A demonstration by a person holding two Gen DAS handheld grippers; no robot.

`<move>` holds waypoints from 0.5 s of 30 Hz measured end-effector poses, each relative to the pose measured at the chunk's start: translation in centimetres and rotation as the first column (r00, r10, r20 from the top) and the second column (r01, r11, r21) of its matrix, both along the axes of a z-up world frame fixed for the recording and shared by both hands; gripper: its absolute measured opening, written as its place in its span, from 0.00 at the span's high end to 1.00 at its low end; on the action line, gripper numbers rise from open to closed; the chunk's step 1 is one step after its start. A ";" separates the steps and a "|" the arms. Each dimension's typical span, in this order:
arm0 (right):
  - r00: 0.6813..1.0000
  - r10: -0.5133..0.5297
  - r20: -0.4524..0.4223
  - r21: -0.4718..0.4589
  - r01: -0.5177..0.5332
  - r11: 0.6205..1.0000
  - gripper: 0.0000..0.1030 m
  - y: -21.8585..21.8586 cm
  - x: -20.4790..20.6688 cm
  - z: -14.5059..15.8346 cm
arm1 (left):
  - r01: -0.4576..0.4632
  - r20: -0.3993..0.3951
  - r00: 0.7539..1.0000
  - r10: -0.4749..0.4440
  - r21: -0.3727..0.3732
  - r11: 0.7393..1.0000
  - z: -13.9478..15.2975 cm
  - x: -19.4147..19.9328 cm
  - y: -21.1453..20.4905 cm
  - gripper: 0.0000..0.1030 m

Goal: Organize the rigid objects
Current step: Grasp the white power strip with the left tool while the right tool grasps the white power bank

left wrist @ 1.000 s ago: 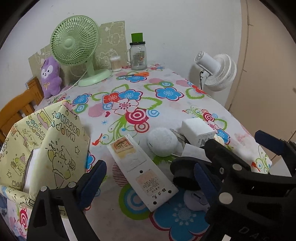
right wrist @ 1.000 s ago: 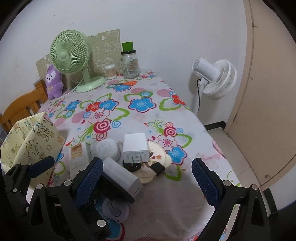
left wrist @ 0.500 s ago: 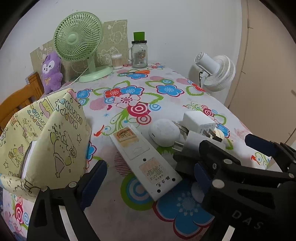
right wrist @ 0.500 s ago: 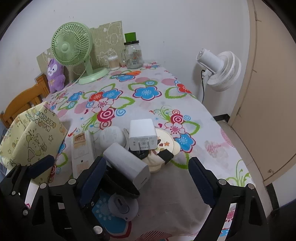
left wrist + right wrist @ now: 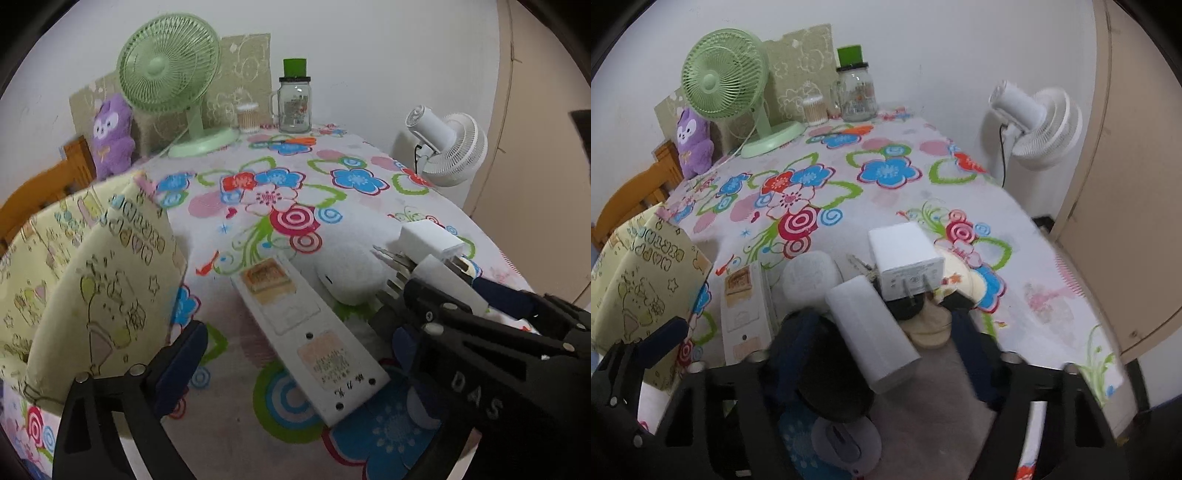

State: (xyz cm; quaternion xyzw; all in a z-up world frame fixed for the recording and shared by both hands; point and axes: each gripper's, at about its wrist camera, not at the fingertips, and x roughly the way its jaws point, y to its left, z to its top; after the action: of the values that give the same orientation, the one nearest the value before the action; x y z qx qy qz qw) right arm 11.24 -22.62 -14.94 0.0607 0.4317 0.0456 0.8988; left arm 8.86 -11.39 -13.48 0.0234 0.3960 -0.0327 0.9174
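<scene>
A pile of small devices lies near the table's front edge: a long white power strip point(image 5: 308, 332) point(image 5: 746, 306), a round white speaker point(image 5: 351, 273) point(image 5: 809, 277), a white plug adapter point(image 5: 430, 242) point(image 5: 905, 258) and a white rectangular block point(image 5: 871, 332) point(image 5: 454, 282). My right gripper point(image 5: 882, 354) is open, its fingers on either side of the white block and a black round object point(image 5: 834, 384). My left gripper point(image 5: 295, 347) is open over the power strip. A yellow patterned fabric bin point(image 5: 85, 280) point(image 5: 639, 280) stands at the left.
A green desk fan point(image 5: 173, 85), a purple plush point(image 5: 110, 136), a glass jar with green lid point(image 5: 294, 103) and a swab holder point(image 5: 247, 118) stand at the table's far edge. A white floor fan point(image 5: 450, 147) stands beyond the right edge. A wooden chair point(image 5: 631, 195) stands left.
My right gripper has moved forward so its fingers now flank the white block. Both views have drawn closer to the pile. My left gripper stays open over the power strip.
</scene>
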 end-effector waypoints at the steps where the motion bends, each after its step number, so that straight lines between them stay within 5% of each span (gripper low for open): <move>1: 1.000 0.004 -0.020 0.036 -0.003 0.999 0.46 -0.2 0.3 -0.3 | 0.003 0.003 1.000 -0.003 0.002 1.000 0.0 0.1 -0.1 0.00; 3: 0.999 0.007 -0.036 0.104 -0.003 0.995 0.53 -0.6 0.6 -0.7 | -0.004 0.007 1.000 0.004 0.004 1.000 0.0 0.3 0.0 0.00; 9: 1.000 0.001 -0.027 0.110 0.002 0.994 0.63 -0.6 0.4 -0.5 | 0.002 -0.019 1.000 -0.002 0.002 1.000 -0.1 0.4 0.1 0.01; 15: 1.000 -0.004 -0.024 0.106 0.006 0.994 0.65 -0.6 0.1 -0.1 | 0.019 -0.028 0.999 -0.019 -0.011 1.000 -0.1 -0.1 0.2 0.13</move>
State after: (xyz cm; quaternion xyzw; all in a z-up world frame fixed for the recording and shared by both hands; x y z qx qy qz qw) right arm 11.37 -23.18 -15.07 0.1098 0.4393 0.0654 0.8892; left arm 8.75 -11.17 -13.63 0.0219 0.4086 -0.0438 0.9114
